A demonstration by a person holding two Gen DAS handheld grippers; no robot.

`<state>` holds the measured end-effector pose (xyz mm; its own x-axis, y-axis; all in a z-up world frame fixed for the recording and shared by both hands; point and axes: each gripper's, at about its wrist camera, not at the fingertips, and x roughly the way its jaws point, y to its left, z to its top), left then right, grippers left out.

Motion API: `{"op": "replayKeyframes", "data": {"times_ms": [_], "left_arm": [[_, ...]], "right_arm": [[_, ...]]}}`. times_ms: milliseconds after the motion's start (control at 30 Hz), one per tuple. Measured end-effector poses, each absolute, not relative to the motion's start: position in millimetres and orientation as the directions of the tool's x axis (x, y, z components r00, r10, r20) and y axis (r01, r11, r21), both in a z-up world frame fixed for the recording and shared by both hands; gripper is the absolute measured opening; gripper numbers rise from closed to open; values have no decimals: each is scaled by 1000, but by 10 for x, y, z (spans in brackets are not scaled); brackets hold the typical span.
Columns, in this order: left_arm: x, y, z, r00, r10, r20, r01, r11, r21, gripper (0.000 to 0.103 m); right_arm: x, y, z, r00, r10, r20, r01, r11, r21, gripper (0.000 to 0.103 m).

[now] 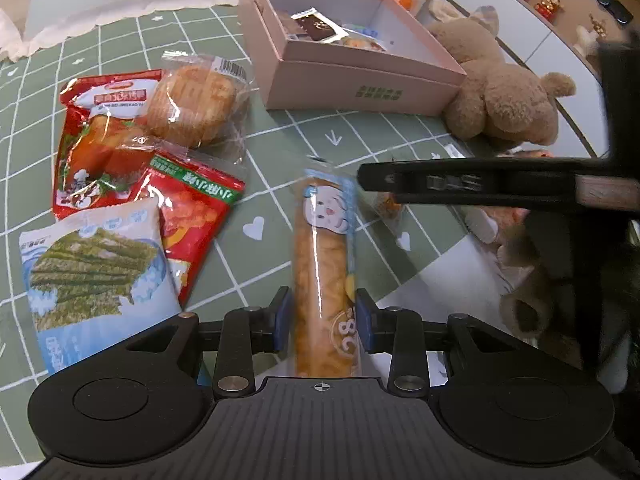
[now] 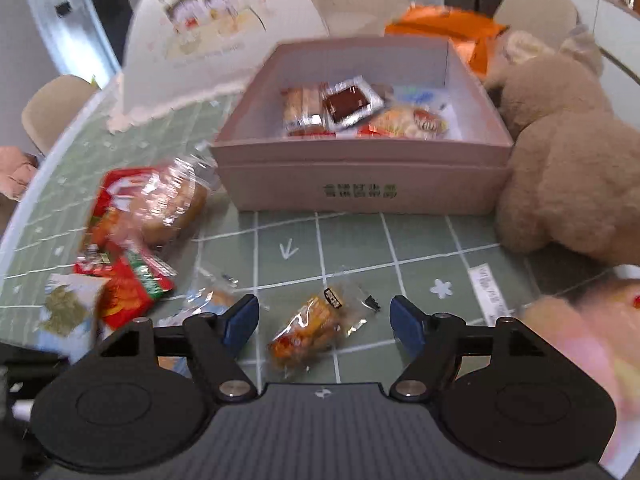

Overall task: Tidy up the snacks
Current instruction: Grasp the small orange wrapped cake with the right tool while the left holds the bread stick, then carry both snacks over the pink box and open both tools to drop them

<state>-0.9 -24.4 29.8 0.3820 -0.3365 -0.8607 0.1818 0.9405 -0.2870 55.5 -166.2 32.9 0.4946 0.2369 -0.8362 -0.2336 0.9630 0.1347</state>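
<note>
Wrapped bread stick [image 1: 325, 276] sits clamped in my left gripper [image 1: 323, 326]; right gripper [image 2: 323, 322] gapes over one small snack packet [image 2: 310, 330], clear counter [image 2: 356, 240] before the pink box [image 2: 360, 184].

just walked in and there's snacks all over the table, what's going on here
A person with a gripper in each hand is sorting snacks into the pink box, which already holds a few packets. The left gripper is closed on a long wrapped bread stick. The right gripper hangs open around a small orange snack packet on the green grid tablecloth, not gripping it. More packets lie piled to the left.
</note>
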Motion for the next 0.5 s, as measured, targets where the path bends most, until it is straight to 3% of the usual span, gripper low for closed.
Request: {"op": "replayKeyframes", "data": {"times_ms": [167, 500], "left_arm": [[-20, -206, 296, 387, -344, -855, 171, 938, -300, 37], [-75, -147, 257, 443, -350, -825, 107, 935, -339, 38]], "right_arm": [[378, -1629, 400, 478, 240, -845, -328, 941, 82, 25], [216, -1718, 514, 450, 217, -866, -346, 937, 56, 18]]}}
